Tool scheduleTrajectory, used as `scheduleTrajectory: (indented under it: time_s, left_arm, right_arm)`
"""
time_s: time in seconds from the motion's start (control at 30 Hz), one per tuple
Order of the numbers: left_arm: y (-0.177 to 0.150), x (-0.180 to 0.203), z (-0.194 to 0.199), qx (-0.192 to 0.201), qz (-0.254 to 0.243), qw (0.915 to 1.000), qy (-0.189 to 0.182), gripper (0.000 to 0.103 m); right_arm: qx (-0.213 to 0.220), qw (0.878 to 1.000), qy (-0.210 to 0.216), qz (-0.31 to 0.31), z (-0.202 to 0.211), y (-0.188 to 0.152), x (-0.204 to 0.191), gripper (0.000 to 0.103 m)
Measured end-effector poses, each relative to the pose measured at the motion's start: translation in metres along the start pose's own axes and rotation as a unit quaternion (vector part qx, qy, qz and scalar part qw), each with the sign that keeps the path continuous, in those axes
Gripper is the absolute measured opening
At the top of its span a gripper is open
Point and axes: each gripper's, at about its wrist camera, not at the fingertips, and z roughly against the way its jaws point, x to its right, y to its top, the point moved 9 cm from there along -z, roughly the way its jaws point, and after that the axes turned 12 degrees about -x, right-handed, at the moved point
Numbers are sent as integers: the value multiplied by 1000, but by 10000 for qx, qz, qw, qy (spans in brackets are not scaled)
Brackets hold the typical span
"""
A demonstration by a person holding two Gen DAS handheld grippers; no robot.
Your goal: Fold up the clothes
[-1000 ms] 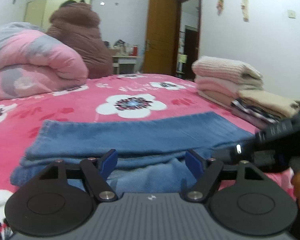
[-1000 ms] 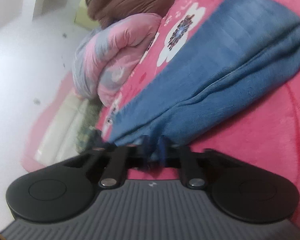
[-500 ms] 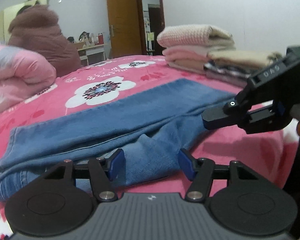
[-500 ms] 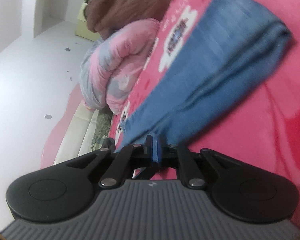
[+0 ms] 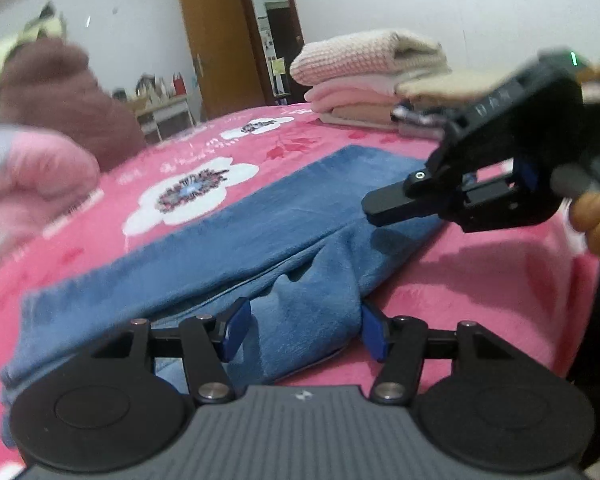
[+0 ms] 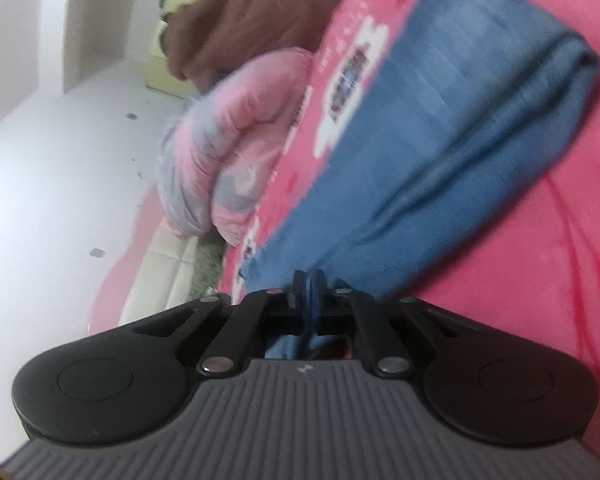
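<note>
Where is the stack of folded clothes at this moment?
In the left wrist view the stack of folded clothes sits upper right, on the pink bedspread beyond the jeans, partly behind the right gripper.

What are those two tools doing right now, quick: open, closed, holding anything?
Left tool: open, the blue jeans lying between its fingers, not pinched.
Right tool: closed, apparently holding nothing.

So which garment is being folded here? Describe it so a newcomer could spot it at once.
On the pink flowered bed cover, nearest the camera, lie the blue jeans, flat and folded lengthwise. They are the only denim: the folded clothes stack behind is pale pink and beige knitwear.
</note>
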Motion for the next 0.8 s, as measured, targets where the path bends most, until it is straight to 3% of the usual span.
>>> scheduleTrajectory:
  time_s: [0.13,0.3,0.37,0.4,0.57,0.6,0.63,0.73,0.8]
  left_arm:
    - [3,-20,12,96,749,9952,-628,59]
    - [6,-21,6,23,598,9970,-485,59]
    - [6,-17,3,-15,473,9980,-411,59]
    - [7,-16,0,-55,401,9986,-339,59]
    - [8,-17,-5,-161,350,9991,-176,61]
    - [9,-19,-4,-147,412,9989,-191,61]
    - [10,-22,-2,-129,502,9984,-236,61]
    - [15,-33,7,-41,992,9929,-658,60]
    - [18,-44,11,-22,1501,9827,-1086,59]
  right_arm:
    - [31,10000,-35,55,3,8,-2,0]
    - [-494,9984,124,-232,-1,-8,2,9]
    - [-598,9979,4,-255,-2,-13,6,29]
    - [-574,9981,0,-237,-3,-11,5,31]
    - [-452,9989,-16,-150,-8,-3,2,28]
    - [-428,9990,-20,-133,-9,-1,1,24]
    - [-404,9991,-23,-115,-9,1,1,12]
    - [-331,9994,-33,-63,-12,6,-1,4]
    - [-279,9996,-7,1,-12,11,-5,3]
